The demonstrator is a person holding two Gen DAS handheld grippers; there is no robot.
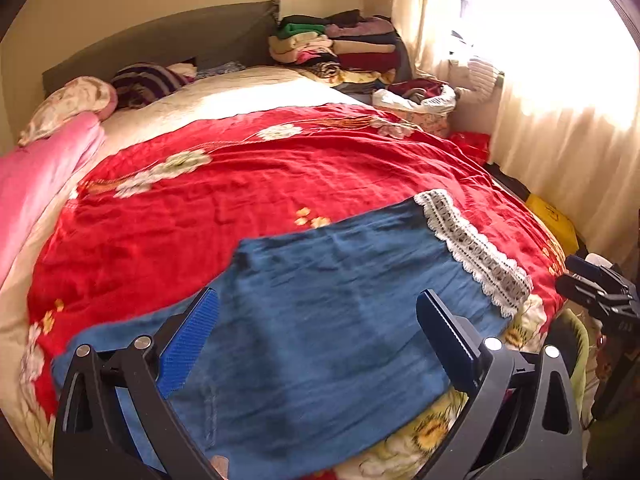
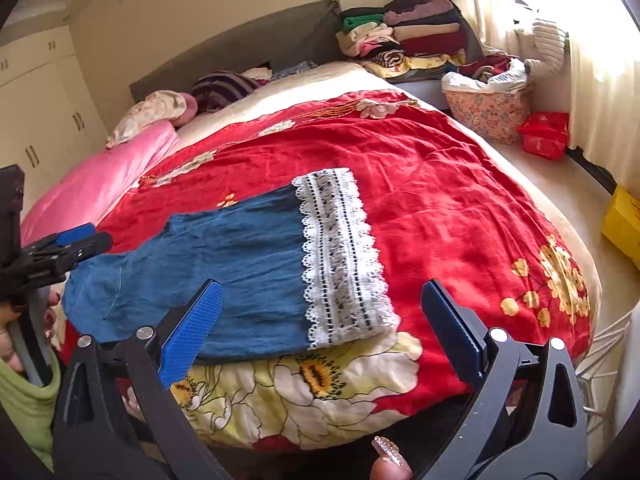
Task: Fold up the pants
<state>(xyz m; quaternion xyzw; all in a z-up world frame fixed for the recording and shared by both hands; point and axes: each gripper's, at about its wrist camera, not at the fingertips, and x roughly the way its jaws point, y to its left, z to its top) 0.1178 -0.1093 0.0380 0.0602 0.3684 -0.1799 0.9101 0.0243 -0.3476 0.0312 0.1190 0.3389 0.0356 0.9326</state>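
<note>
Left gripper (image 1: 318, 334) spread wide above the blue pants (image 1: 320, 320), blue-padded fingers (image 1: 188, 340) empty, nothing between them. Right gripper (image 2: 322, 328) likewise spread wide and empty, poised over the near edge of the bed, its left finger (image 2: 192, 332) over the blue cloth, its right finger over red quilt. Pants (image 2: 224, 268) lying flat and folded lengthwise on the near part of the red floral quilt (image 2: 440, 200), waist end to the left, white lace cuff (image 2: 340, 256) to the right. In the left wrist view, cuff (image 1: 472, 248) running toward the near right corner of the bed, right gripper (image 1: 600, 292) seen beyond it at the right edge. In the right wrist view, left gripper (image 2: 68, 248) seen at the left edge beside the waist end, held by a hand (image 2: 12, 320) above a green sleeve (image 2: 28, 404). A fingertip with a glittered nail (image 2: 388, 456) at the bottom of that view. Farther off: pink blanket (image 2: 100, 184) along the left side, pillows (image 2: 160, 110) at the grey headboard (image 2: 248, 40), stacked folded clothes (image 2: 404, 36) at the far right corner, a flowered basket (image 2: 488, 112) below them, sunlit curtains (image 2: 600, 80) on the right.
</note>
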